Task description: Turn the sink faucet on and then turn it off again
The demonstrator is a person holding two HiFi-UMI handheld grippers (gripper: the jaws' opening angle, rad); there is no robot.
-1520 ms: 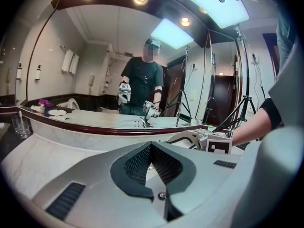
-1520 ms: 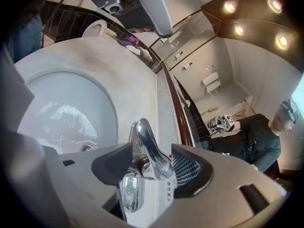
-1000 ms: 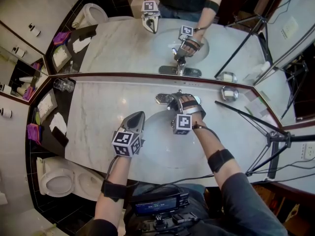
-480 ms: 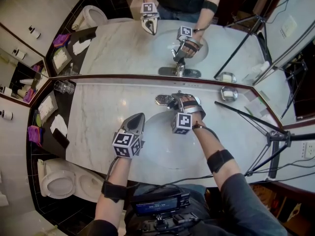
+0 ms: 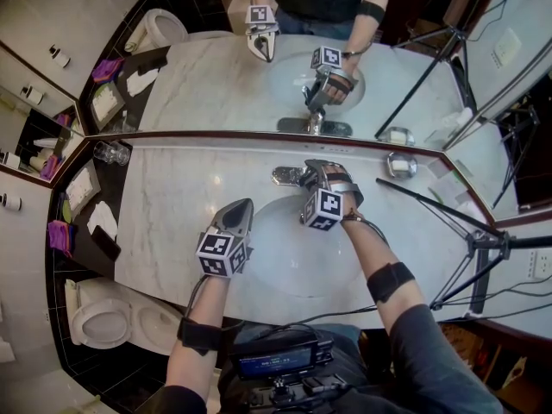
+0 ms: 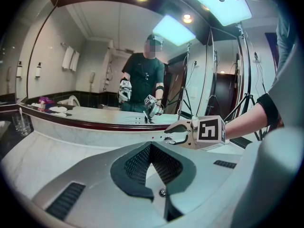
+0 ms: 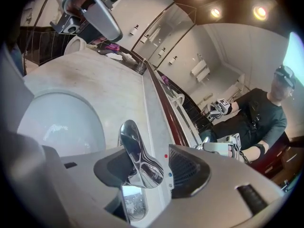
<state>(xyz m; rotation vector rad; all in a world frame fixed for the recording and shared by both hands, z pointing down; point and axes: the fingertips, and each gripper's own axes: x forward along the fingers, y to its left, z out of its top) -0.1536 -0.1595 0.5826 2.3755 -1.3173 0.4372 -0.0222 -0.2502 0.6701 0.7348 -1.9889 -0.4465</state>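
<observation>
The chrome faucet (image 5: 288,175) stands at the back rim of the white sink basin (image 5: 272,235), just under the mirror. My right gripper (image 5: 309,173) reaches over it. In the right gripper view its lever (image 7: 135,151) lies between the jaws of the right gripper (image 7: 149,169), against the left pad, with a gap to the right pad. These jaws have just been opening. My left gripper (image 5: 240,206) hovers over the basin's left rim with its tips together and nothing in them. The left gripper view shows the closed tips of the left gripper (image 6: 150,145) and the right gripper (image 6: 173,136) beyond them.
A marble counter (image 5: 177,201) surrounds the basin. A drinking glass (image 5: 110,150) stands at its far left, a round chrome dish (image 5: 402,164) at the back right. A tripod (image 5: 483,241) stands to the right and a toilet (image 5: 99,317) lower left. The mirror runs along the back.
My right gripper has rolled about its own line on the faucet lever, and its marker cube has shifted slightly up and to the right. My left gripper has stayed where it was.
</observation>
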